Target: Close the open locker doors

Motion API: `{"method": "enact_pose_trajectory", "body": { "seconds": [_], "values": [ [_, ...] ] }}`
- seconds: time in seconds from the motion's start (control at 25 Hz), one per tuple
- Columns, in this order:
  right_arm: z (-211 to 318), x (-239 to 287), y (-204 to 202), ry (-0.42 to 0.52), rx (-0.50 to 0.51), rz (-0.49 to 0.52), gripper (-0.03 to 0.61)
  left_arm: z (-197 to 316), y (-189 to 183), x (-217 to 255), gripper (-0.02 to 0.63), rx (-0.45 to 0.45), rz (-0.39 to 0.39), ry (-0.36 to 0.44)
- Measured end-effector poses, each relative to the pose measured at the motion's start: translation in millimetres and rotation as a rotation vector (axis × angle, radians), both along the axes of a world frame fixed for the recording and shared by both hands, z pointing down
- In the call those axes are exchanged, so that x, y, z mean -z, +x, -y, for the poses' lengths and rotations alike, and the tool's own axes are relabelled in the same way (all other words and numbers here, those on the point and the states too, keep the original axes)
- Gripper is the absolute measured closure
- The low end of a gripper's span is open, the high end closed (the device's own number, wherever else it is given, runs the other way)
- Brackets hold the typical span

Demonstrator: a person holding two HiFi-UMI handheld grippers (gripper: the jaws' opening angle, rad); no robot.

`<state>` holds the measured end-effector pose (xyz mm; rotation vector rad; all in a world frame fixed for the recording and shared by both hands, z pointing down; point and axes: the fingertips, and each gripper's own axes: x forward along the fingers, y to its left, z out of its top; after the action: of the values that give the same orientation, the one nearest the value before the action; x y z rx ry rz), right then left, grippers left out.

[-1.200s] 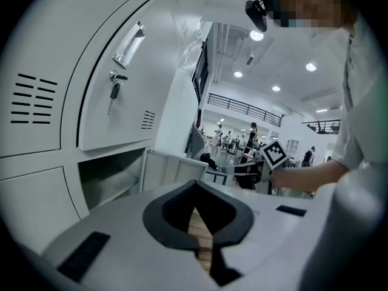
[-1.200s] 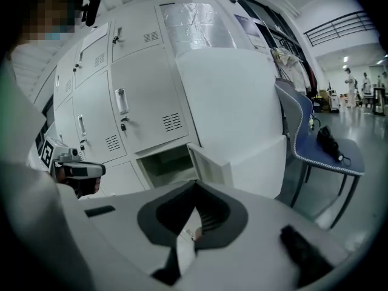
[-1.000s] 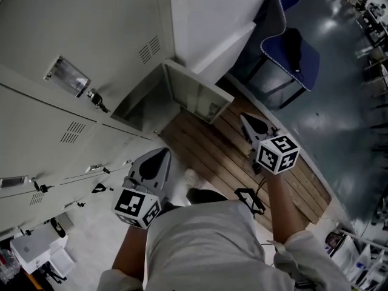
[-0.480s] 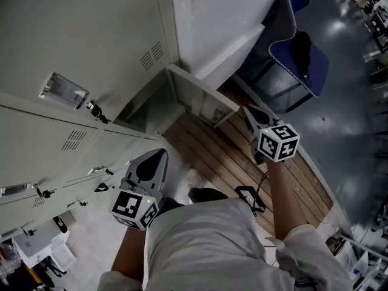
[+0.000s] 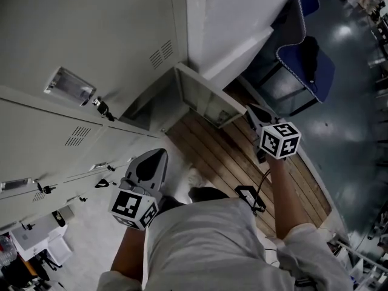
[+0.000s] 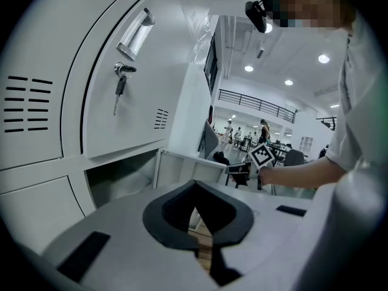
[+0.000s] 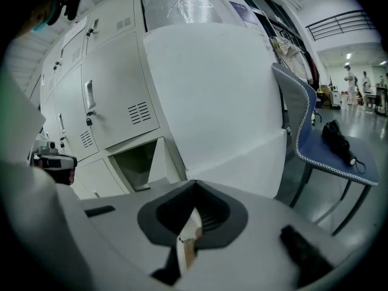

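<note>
Hovering near open door [image 5: 203,99], right gripper [image 5: 253,114] and left gripper [image 5: 156,161] both pinched shut, empty; door looks light, stiff sheet metal, so push free right edge.

Cool, even indoor light fills all three views. Ceiling lamps [image 6: 323,58] burn as small bright spots in the left gripper view, and the glossy floor [image 5: 354,102] carries pale glare patches. The open locker [image 5: 151,108] is shadowed inside. Both gripper views bulge strongly, fade to black at their corners, and blur nearest the lens.
</note>
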<state>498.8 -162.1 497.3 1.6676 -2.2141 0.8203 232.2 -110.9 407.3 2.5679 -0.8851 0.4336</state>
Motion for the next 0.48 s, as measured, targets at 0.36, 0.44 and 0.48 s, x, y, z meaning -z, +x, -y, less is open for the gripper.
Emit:
{"method": "enact_pose_trajectory", "body": {
  "seconds": [0.36,0.44,0.48],
  "values": [
    [-4,-2,-7,-0.009,0.025,0.002,0.554,-4,-6,2,0.598,0.020,0.001,0.007],
    [-5,-3,-10,-0.010,0.033,0.005,0.554,-5,-7,2,0.598,0.022,0.001,0.008],
    [-6,-3,-12,-0.010,0.038,0.008,0.554,-6,-8,2,0.598,0.024,0.002,0.008]
  ]
}}
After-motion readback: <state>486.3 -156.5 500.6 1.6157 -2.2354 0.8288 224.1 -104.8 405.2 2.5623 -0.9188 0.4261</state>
